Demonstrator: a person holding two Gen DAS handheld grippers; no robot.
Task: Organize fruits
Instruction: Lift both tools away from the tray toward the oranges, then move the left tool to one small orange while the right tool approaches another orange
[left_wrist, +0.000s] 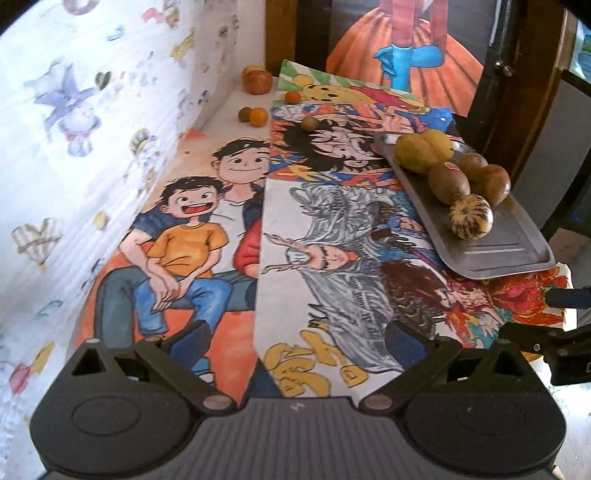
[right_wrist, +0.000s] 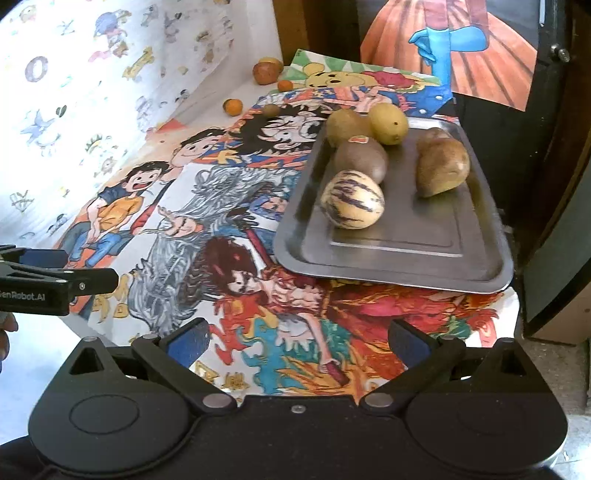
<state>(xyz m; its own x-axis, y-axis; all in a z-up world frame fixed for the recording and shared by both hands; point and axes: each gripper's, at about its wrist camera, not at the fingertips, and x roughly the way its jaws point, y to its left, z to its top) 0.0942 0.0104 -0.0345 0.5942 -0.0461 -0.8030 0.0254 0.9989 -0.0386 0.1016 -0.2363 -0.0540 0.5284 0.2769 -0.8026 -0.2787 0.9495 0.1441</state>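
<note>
Both claws, left (left_wrist: 295, 343) and right (right_wrist: 297, 341), gape wide and empty; the upper-left loose fruits (left_wrist: 258, 116) seemingly go next onto the tray (right_wrist: 480, 266).

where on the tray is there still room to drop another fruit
The near half of the tray, in front of the striped fruit, is bare. The far end is crowded: five fruits, including a stickered brown one, bunch together there.

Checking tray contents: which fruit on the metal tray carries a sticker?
The brown kiwi just behind the purple-striped cream fruit on the tray; a small red-orange sticker sits on top. No sticker shows on the others.
</note>
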